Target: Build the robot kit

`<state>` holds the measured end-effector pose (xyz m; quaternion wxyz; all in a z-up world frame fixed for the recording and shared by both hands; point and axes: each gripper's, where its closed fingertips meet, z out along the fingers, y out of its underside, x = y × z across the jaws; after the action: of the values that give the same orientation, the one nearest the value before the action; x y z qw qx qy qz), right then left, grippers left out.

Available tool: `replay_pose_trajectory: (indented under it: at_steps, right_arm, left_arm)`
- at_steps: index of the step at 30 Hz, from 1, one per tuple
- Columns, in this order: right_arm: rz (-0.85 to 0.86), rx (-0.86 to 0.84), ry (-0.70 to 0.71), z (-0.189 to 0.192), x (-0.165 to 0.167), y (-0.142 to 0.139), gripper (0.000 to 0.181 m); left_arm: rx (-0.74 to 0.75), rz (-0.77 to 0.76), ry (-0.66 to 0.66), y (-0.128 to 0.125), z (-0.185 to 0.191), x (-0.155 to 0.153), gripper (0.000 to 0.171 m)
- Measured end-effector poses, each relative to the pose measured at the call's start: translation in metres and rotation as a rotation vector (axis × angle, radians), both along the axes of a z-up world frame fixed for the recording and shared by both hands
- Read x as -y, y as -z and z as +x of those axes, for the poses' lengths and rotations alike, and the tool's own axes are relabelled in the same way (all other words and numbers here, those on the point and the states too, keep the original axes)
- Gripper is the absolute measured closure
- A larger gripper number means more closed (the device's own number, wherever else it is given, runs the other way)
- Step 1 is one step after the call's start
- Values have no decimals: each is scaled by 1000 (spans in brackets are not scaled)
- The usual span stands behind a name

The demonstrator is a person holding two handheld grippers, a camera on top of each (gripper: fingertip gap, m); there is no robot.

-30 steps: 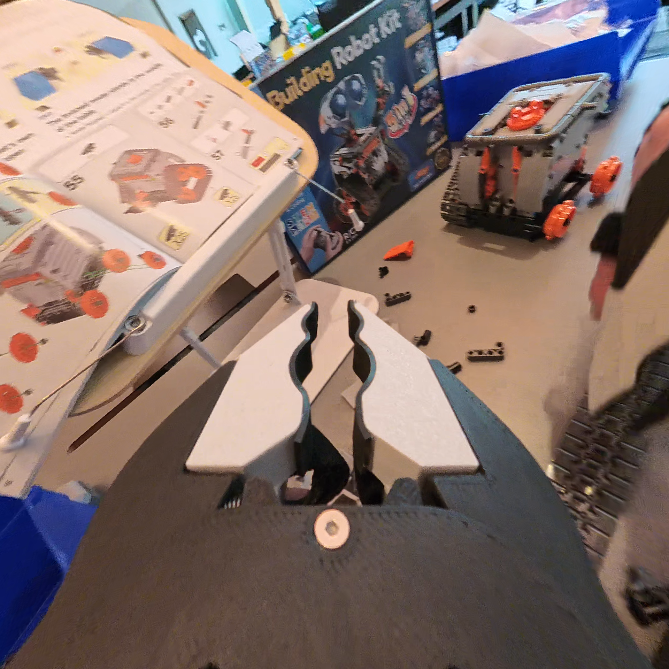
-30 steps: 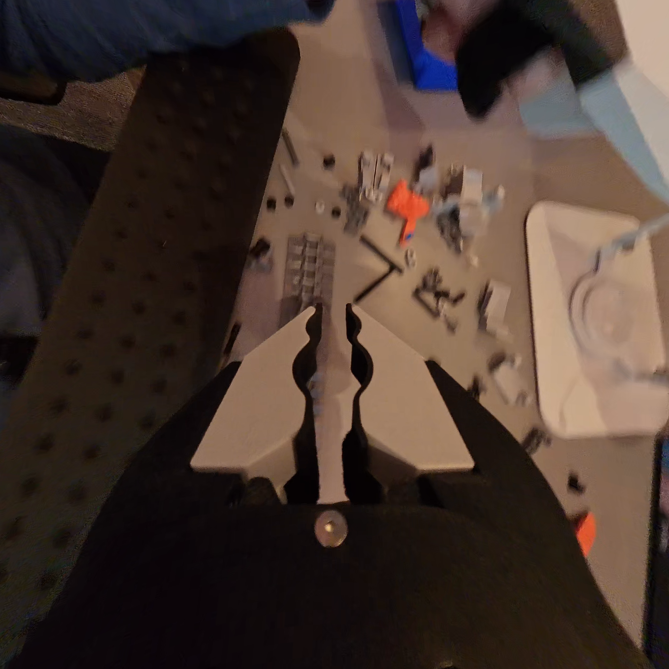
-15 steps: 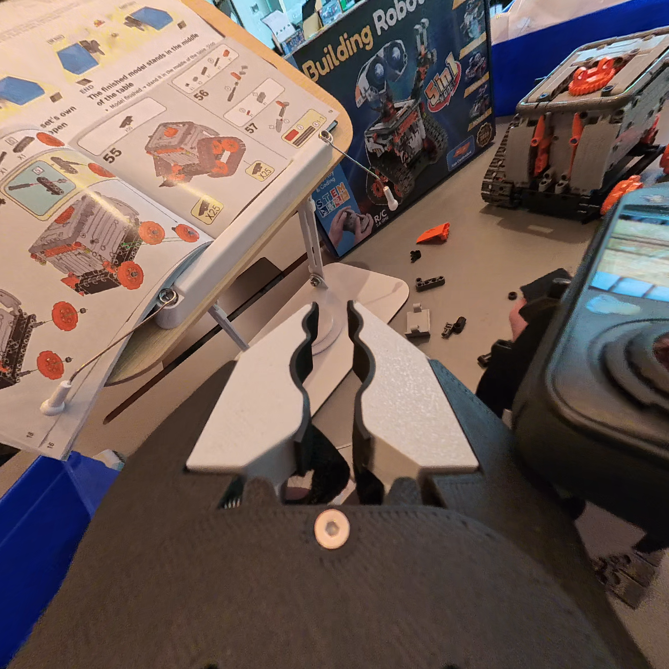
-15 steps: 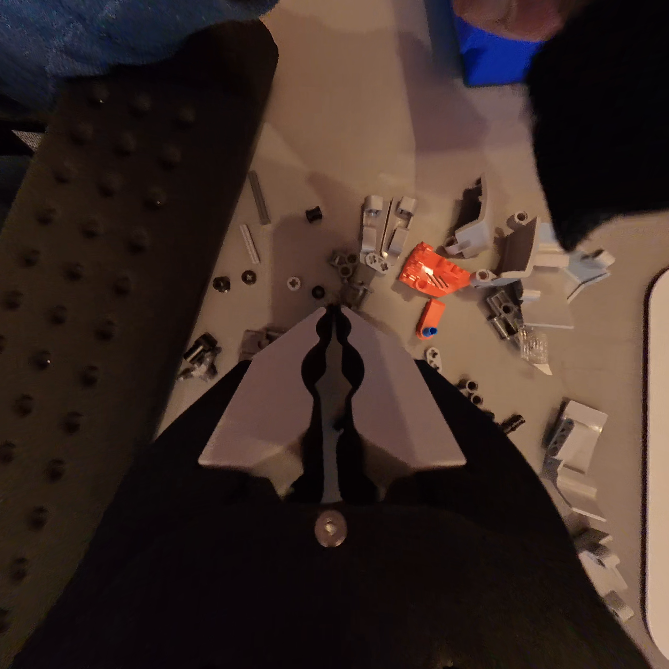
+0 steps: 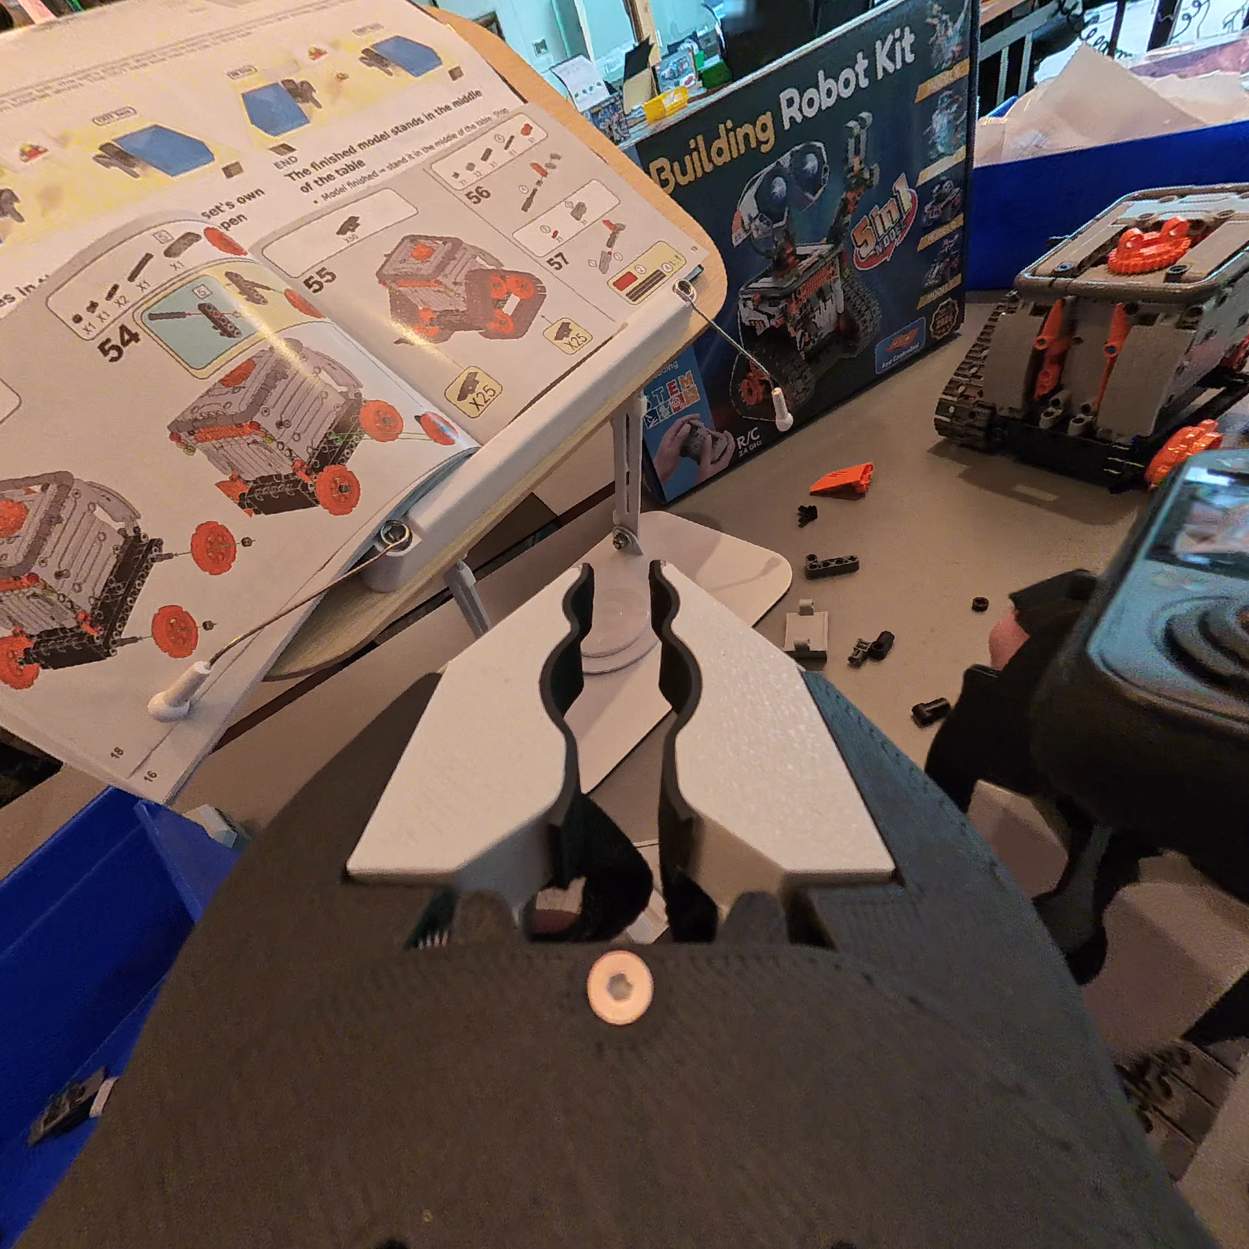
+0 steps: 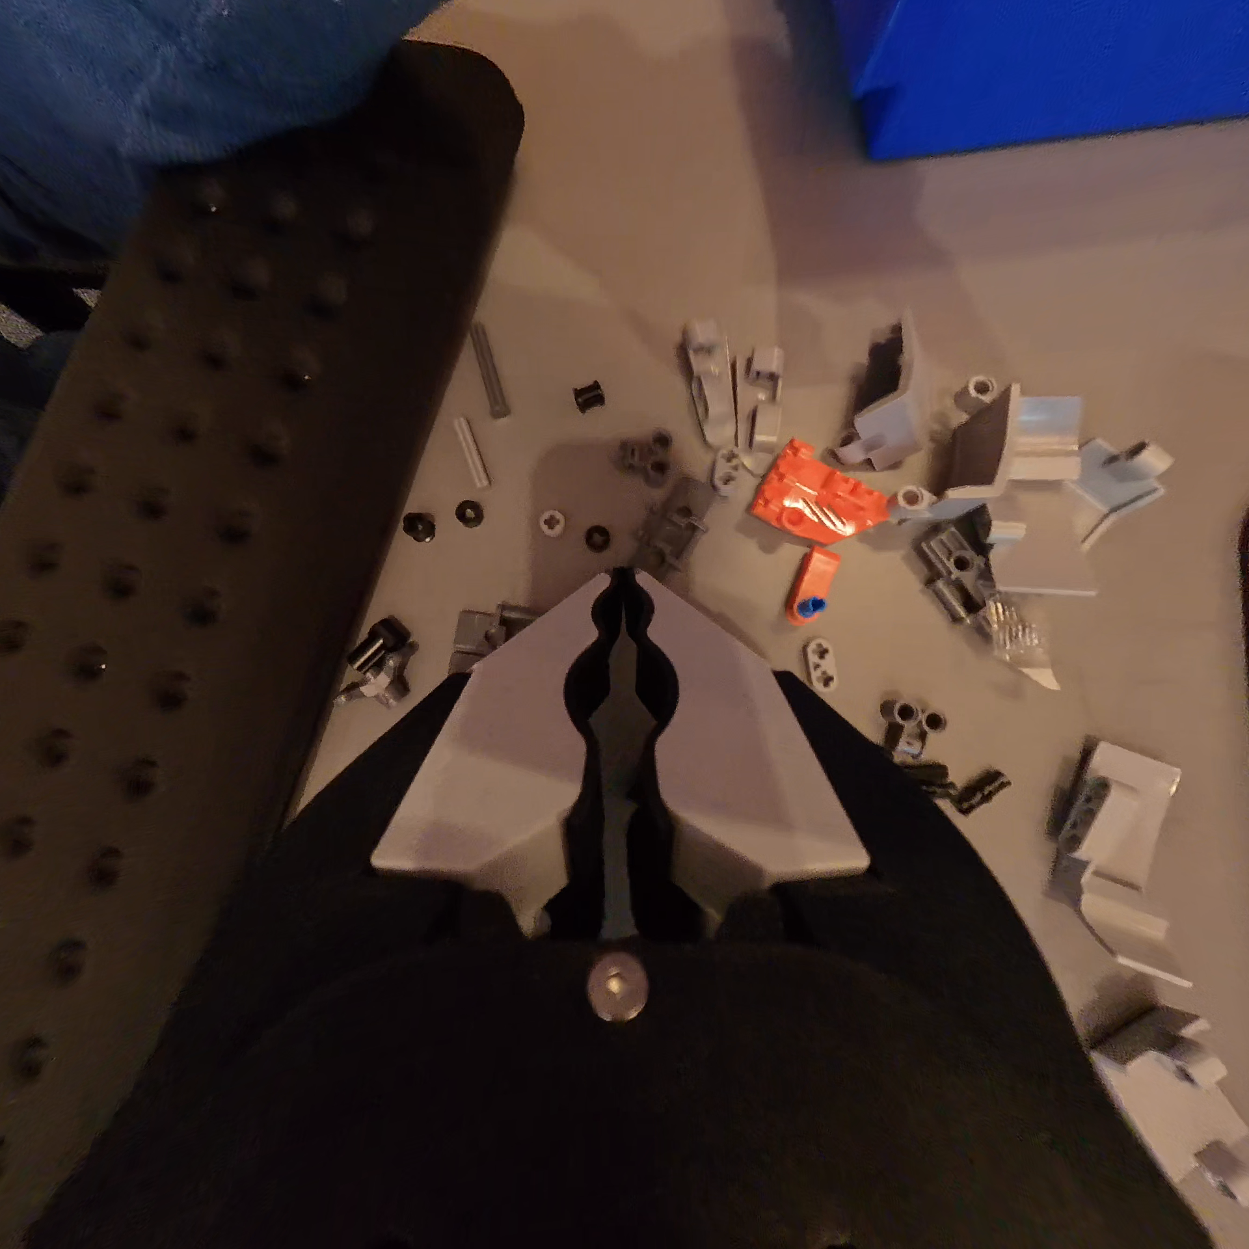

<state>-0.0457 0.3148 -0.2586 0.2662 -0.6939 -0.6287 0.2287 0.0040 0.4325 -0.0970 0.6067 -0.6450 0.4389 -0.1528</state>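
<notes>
Grey table (image 5: 946, 541) carries stand base (image 5: 730, 574), kit box (image 5: 811, 236), tracked model (image 5: 1095, 351). Loose bricks (image 6: 818, 500) scattered, blue bin (image 6: 1047, 67) beside.

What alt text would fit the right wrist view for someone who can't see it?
The right hand-held gripper points down at a grey table, tips nearly closed with nothing visible between them, above small grey and black building pieces. An orange panel lies to the right among grey shells; a studded black plate runs along the left, a blue bin at top right.
</notes>
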Motion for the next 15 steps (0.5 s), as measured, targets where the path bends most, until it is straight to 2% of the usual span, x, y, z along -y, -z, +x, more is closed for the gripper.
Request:
replay_pose_trajectory:
  at_steps: [5, 10, 15]
  right_arm:
    - [99, 114, 67, 24, -28, 2, 181]
    - [31, 11, 12, 1, -4, -15, 181]
    - [-8, 45, -8, -3, 1, 1, 181]
  left_arm:
    - [4, 6, -5, -2, 0, 0, 156]
    - [14, 12, -6, -6, -1, 1, 156]
    - [19, 0, 3, -4, -1, 1, 156]
